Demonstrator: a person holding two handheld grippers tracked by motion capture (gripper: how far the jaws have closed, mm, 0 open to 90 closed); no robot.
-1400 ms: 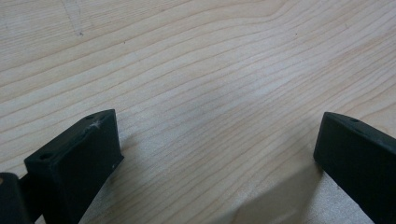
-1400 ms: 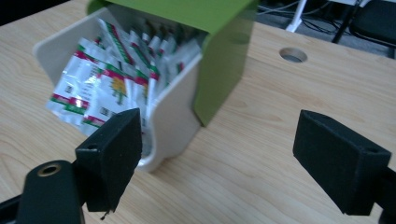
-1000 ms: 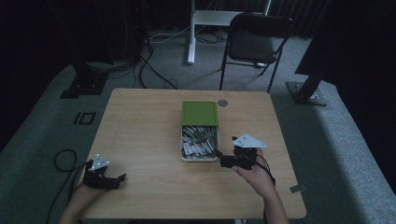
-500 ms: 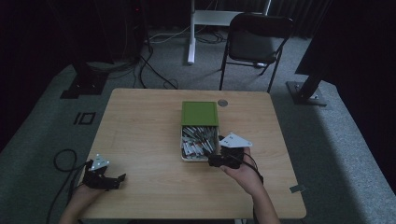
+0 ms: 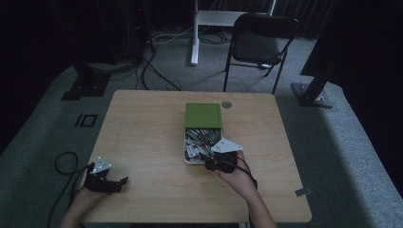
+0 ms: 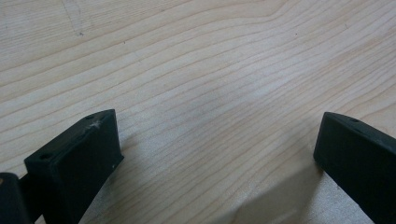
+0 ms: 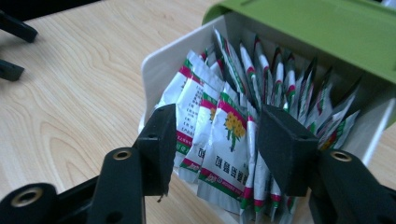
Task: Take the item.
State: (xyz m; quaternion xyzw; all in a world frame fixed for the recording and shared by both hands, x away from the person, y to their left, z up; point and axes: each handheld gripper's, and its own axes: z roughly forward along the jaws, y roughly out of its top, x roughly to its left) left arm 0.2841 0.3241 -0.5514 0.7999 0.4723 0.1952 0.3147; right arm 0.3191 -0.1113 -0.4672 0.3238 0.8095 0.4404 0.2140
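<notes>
right gripper point(image 7: 212, 149) | moved in from box's right to its near end | fingers spread around sachet point(image 7: 229, 154), not pinching | left gripper point(image 6: 217, 158) | fingers spread, idle on surface point(image 6: 196, 60)

A fixed camera looks forward and down from above the person's side, taking in the whole wooden tabletop point(image 5: 142, 137), the floor around it and a chair point(image 5: 259, 42) beyond. The left gripper view sits very close above bare wood, looking along its own two black jaws. The right gripper view looks along its jaws, at close range, into a white box point(image 7: 161, 70) of sachets point(image 7: 224, 140) with a green lid point(image 7: 322, 28). The high view shares that box point(image 5: 187, 159) and lid point(image 5: 203, 115).
</notes>
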